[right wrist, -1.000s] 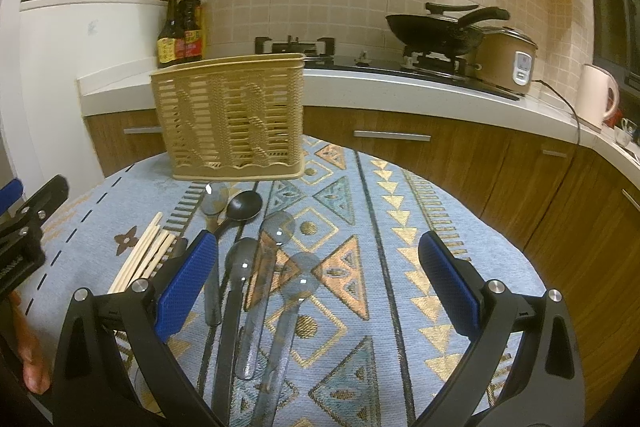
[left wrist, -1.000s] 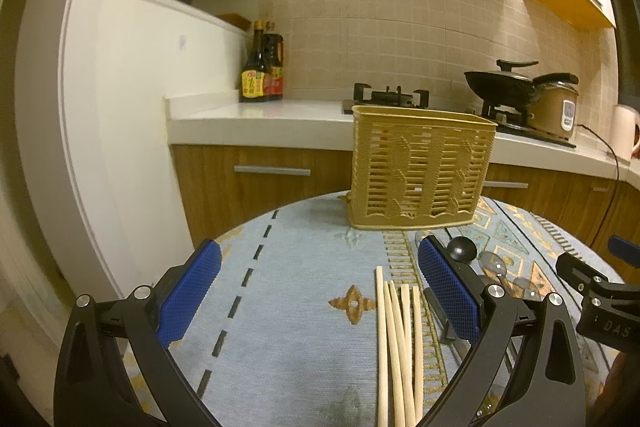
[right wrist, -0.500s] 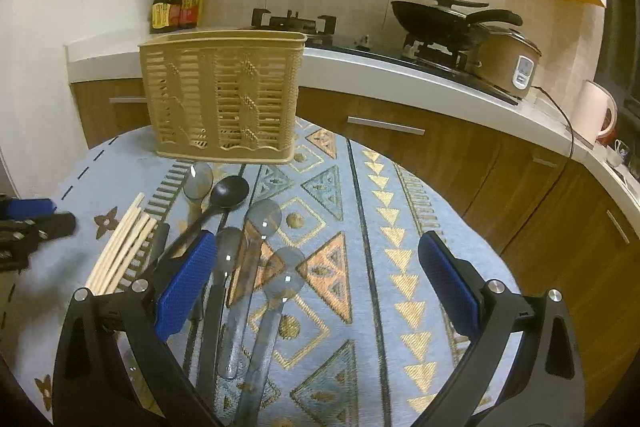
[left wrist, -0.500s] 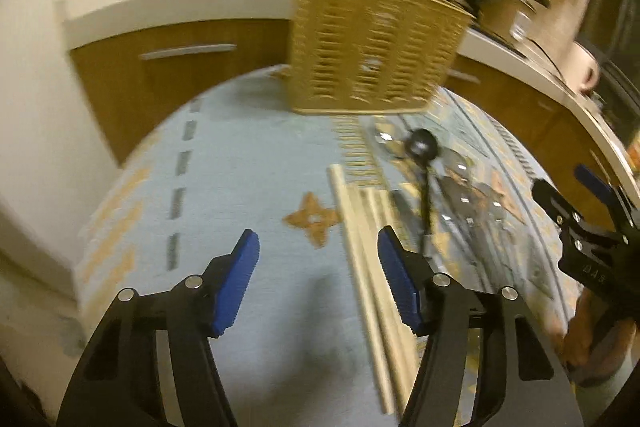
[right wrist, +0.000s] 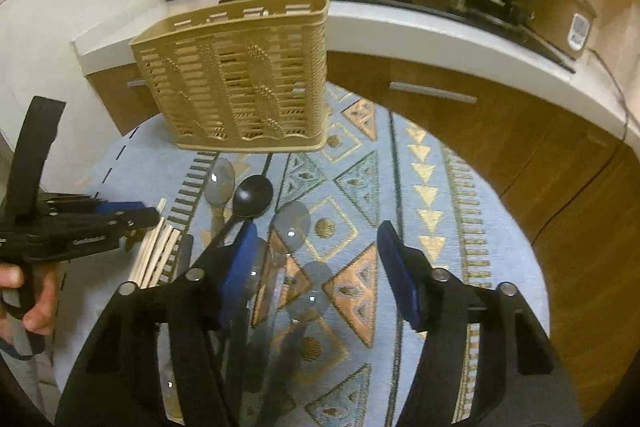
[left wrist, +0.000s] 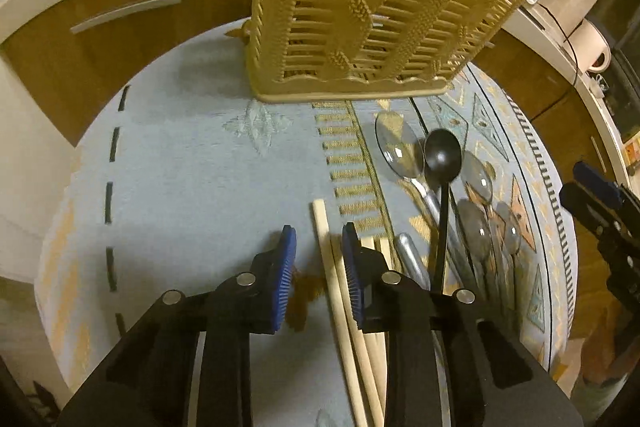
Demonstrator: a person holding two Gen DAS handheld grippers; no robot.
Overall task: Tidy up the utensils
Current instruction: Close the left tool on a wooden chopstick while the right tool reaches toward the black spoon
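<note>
Closing on the wooden chopsticks [left wrist: 326, 251] lying left of the spoons [right wrist: 296, 227], the left gripper [left wrist: 318, 255] narrows its fingers around the outermost stick (pads not yet pressing); the right gripper [right wrist: 316, 267], half-wide and closing, hovers over the spoons, holding nothing. Risk: neighbouring sticks scattering across the bench [left wrist: 180, 167] short of the basket [left wrist: 372, 7].

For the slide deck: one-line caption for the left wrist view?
Left gripper closing around wooden chopsticks beside spoons, beige utensil basket behind.

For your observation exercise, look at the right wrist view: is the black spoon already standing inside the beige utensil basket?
No. The black spoon lies flat on the tablecloth in front of the basket, among the clear spoons.
</note>
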